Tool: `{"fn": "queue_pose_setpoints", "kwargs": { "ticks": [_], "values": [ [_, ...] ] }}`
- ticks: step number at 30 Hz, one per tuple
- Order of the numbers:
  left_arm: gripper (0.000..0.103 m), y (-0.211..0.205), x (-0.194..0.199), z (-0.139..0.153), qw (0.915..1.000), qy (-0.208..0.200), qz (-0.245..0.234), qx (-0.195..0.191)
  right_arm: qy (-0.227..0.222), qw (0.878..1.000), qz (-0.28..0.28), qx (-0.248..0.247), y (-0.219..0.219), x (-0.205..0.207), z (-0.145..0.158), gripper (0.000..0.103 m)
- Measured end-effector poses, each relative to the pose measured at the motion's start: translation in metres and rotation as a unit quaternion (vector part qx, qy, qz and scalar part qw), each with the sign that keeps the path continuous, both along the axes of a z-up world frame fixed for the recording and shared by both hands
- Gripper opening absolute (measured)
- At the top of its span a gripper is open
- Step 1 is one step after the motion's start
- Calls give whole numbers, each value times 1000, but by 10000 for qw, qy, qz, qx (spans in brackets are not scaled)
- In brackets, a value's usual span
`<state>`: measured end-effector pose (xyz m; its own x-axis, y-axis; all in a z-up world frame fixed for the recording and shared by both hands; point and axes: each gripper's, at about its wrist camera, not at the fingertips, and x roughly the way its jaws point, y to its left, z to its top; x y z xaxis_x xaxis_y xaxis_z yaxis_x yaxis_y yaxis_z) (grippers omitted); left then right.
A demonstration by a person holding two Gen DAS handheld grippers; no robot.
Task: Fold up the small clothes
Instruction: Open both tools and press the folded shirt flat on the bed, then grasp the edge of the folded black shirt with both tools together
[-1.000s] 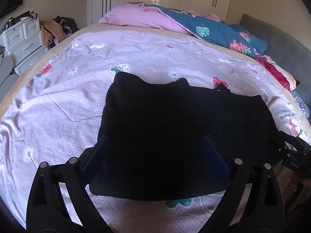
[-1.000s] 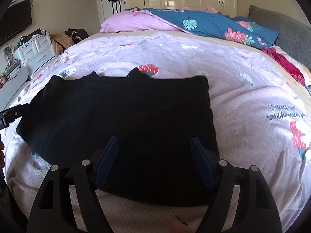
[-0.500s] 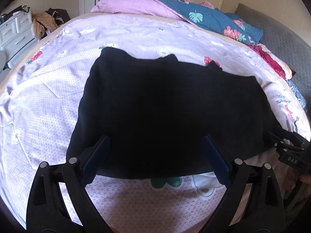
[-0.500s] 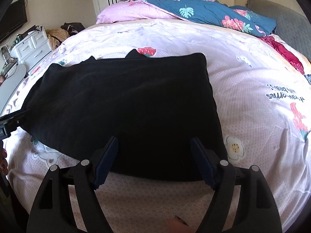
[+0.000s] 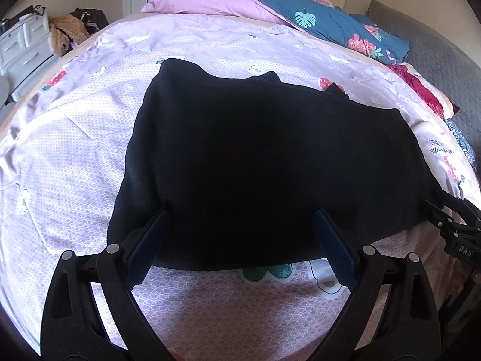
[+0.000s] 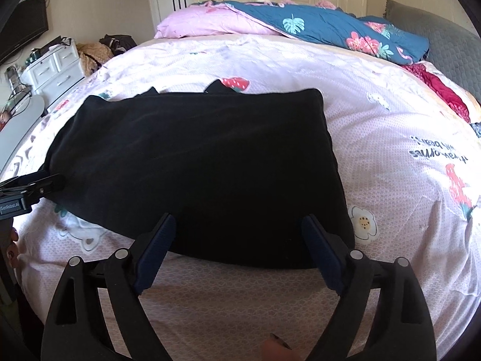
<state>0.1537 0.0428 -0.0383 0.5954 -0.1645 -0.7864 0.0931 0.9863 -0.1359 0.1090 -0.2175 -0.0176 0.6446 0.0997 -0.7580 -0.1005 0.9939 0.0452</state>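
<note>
A black garment point(image 5: 264, 162) lies flat and folded on the pink patterned bedsheet point(image 5: 69, 150); it also shows in the right wrist view point(image 6: 195, 168). My left gripper point(image 5: 242, 225) is open and empty, its fingertips just above the garment's near edge. My right gripper point(image 6: 239, 228) is open and empty, over the garment's near right part. The right gripper also shows at the right edge of the left wrist view point(image 5: 451, 225). The left gripper shows at the left edge of the right wrist view point(image 6: 27, 189).
A pink pillow point(image 6: 210, 21) and a blue floral quilt point(image 6: 330, 30) lie at the far end of the bed. A grey headboard point(image 6: 451, 45) is at the right. White drawers point(image 6: 54, 69) and a clothes pile point(image 6: 93, 54) stand to the left.
Both grippers have pulled back toward the near edge of the bed, so the garment's near edge and more sheet show in front. Both stay open. The garment has not moved.
</note>
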Motion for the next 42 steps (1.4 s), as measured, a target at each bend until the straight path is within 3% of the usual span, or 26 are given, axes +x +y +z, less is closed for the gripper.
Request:
{"fn": "queue_pose_setpoints", "kwargs": {
  "ticks": [12, 21, 42],
  "values": [
    [93, 23, -8, 17, 9995, -155, 265, -93, -462, 9971, 594, -131, 40, -17, 23, 94],
    [93, 52, -7, 20, 9973, -166, 685, -195, -548, 9950, 790, -264, 62, -20, 25, 94],
    [93, 82, 2, 17, 9928, -174, 1180, -94, -731, 9813, 1638, -703, 140, -26, 19, 95]
  ]
}}
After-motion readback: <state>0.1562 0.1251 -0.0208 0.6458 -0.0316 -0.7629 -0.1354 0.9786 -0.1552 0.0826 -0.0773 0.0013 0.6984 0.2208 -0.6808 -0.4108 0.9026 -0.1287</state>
